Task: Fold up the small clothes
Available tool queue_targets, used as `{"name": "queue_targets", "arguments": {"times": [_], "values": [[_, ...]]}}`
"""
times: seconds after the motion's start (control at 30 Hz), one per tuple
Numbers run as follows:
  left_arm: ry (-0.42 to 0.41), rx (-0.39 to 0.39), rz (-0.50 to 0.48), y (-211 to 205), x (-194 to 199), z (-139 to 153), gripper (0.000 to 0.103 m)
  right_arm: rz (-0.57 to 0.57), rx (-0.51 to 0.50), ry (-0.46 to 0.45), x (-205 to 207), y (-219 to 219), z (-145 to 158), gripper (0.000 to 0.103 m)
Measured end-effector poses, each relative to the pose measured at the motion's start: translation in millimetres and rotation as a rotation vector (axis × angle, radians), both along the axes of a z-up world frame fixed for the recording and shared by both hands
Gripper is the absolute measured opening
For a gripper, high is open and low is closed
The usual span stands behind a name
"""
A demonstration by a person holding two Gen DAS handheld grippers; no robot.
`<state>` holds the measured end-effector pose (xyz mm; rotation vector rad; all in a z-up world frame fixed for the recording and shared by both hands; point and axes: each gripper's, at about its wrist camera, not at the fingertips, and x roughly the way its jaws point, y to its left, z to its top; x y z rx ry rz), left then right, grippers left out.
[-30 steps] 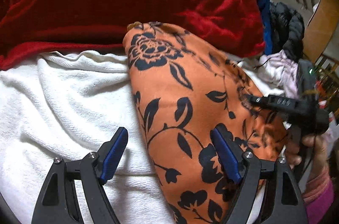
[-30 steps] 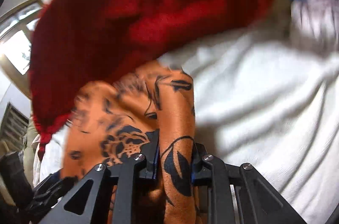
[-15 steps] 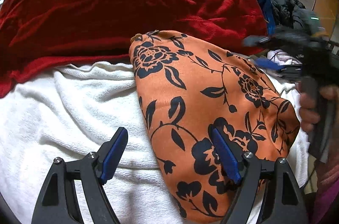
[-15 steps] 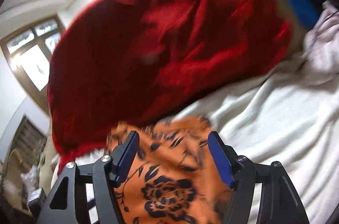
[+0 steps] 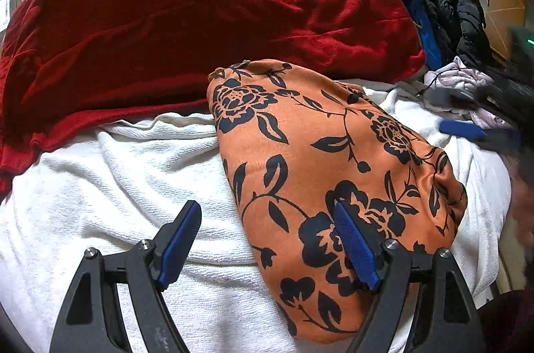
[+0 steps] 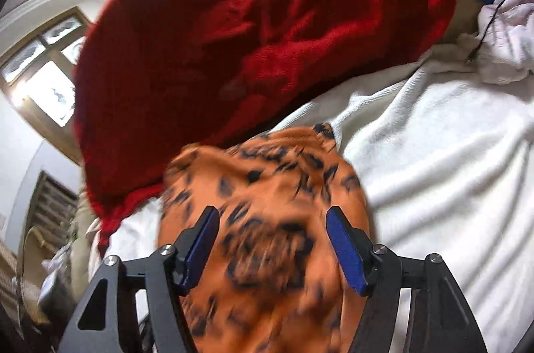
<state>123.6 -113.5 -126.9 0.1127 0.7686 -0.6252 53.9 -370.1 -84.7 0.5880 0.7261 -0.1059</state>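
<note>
An orange cloth with black flowers (image 5: pixel 320 172) lies folded in a long bundle on a white towel (image 5: pixel 133 186). My left gripper (image 5: pixel 267 239) is open and empty; its right finger rests over the cloth's near part, its left finger over the towel. My right gripper (image 6: pixel 273 239) is open and empty, hovering just above the same cloth (image 6: pixel 267 193), which looks blurred there. The right gripper also shows at the right edge of the left wrist view (image 5: pixel 474 122), beside the cloth's right end, blurred.
A large red blanket (image 5: pixel 200 12) lies heaped behind the cloth. Blue (image 5: pixel 417 16), black (image 5: pixel 457 12) and pale pink (image 5: pixel 467 79) clothes pile up at the back right. A window (image 6: pixel 43 79) is at the left in the right wrist view.
My right gripper let go of the orange cloth, opened, and lifted away to the right. The cloth now lies flat on the towel. My left gripper stayed open in place.
</note>
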Motion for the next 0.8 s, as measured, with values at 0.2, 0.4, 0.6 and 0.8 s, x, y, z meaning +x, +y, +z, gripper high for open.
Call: {"name": "queue_targets", "arguments": {"times": [0.2, 0.4, 0.6, 0.8], "values": [[0.005, 0.018, 0.009, -4.8, -0.5, -8.6, 0.084, 0.041, -0.038, 0.112, -34.1, 31.8, -67.4, 0.070], [-0.021, 0.006, 0.045, 1.3, -4.3, 3.4, 0.083, 0.014, -0.154, 0.041, -53.3, 42.7, -33.9, 0.069], [-0.187, 0.013, 0.134, 23.6, -19.5, 37.8, 0.084, -0.119, -0.507, -0.041, -56.2, 76.2, 6.9, 0.070], [-0.314, 0.028, 0.264, 46.2, -21.6, 58.7, 0.085, -0.153, -0.621, -0.058, -59.9, 103.0, 31.4, 0.070]]}}
